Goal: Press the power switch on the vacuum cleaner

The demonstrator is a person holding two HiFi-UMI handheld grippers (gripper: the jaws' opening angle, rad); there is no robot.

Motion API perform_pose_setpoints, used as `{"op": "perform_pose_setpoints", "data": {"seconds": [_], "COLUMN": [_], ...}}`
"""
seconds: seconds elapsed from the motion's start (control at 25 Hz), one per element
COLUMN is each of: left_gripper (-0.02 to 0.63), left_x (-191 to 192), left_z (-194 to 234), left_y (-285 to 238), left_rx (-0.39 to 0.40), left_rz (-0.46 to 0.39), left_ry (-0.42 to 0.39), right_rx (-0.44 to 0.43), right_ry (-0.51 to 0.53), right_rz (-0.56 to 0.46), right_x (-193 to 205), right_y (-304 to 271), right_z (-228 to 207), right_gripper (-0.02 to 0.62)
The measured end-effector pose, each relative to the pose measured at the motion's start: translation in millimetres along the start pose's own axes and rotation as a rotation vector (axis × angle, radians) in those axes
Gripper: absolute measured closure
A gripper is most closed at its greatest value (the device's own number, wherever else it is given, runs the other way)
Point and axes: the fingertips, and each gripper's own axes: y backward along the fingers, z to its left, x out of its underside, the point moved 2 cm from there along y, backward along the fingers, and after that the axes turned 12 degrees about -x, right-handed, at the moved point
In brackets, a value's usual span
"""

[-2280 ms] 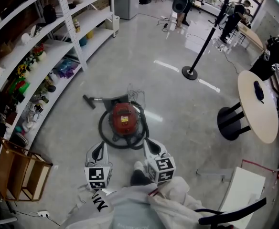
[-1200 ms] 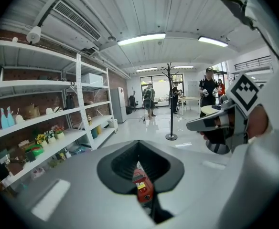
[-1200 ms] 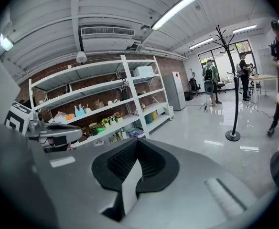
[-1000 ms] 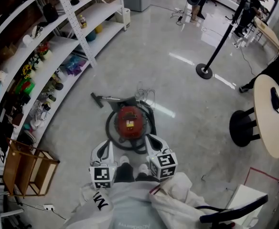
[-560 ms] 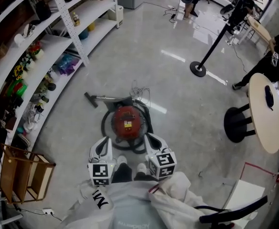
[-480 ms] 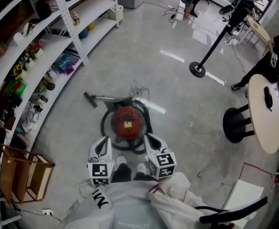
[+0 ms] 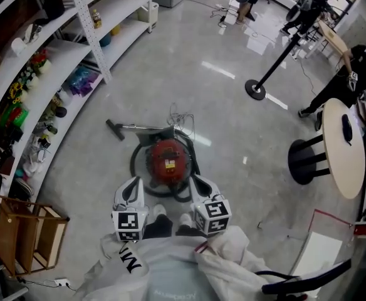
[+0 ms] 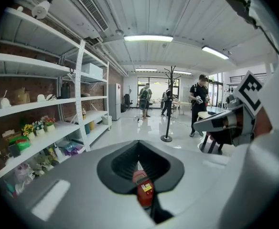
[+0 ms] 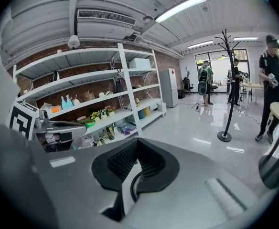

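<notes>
A red round vacuum cleaner [image 7: 168, 160] stands on the grey floor, ringed by its black hose [image 7: 135, 168]. Its wand and floor nozzle [image 7: 115, 129] lie to the left behind it. My left gripper [image 7: 131, 185] hangs just short of the vacuum's near left side, apart from it, jaws together. My right gripper [image 7: 199, 182] hangs at the near right side, also shut and empty. In the left gripper view the left gripper [image 8: 139, 149] frames the red vacuum [image 8: 142, 189] below it. The right gripper [image 9: 137, 149] in its own view shows only a curve of hose [image 9: 129, 184] and floor.
Long white shelves [image 7: 57, 61] full of small items run along the left. A wooden rack [image 7: 26, 231] stands at the lower left. A black pole stand [image 7: 256, 89], a round table [image 7: 346, 146] and a white chair [image 7: 314, 256] are to the right. People stand at the far back.
The person has stepped up to the vacuum, which now lies right before both grippers. Over the last second only the head view shifted slightly; both grippers stay shut.
</notes>
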Motion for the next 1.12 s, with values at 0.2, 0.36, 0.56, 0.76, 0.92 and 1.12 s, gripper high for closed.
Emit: {"op": "perform_pose_setpoints", "data": {"seconds": [0.2,0.36,0.56,0.76,0.92,1.12], "left_gripper": [0.606,0.606,0.606,0.606,0.606,0.606], "left_x": [9.8,12.5,15.7,18.7,26.0,30.9], "left_z": [17.4,21.6,12.2,-4.8,-10.9,-15.6], "left_y": [-6.4,-9.2,-12.2,-14.7,-17.2,-22.6], "left_rx": [0.005,0.014,0.041,0.069,0.065,0.059], "left_rz": [0.023,0.024,0.042,0.061,0.079,0.097], "left_ry": [0.025,0.034,0.031,0.022,0.019,0.023], "right_rx": [0.003,0.012,0.037,0.06,0.059,0.052], "right_ry": [0.006,0.013,0.006,-0.023,-0.037,-0.04], "right_rz": [0.016,0.025,0.018,0.027,0.043,0.053], "right_x": [-0.6,-0.1,-1.2,7.0,12.7,16.7], "right_y": [-11.0,-14.4,-9.4,-3.2,-3.0,-9.0], "right_z": [13.8,17.4,12.2,-1.1,-9.0,-19.0], "right_gripper": [0.595,0.595,0.595,0.595,0.595,0.595]}}
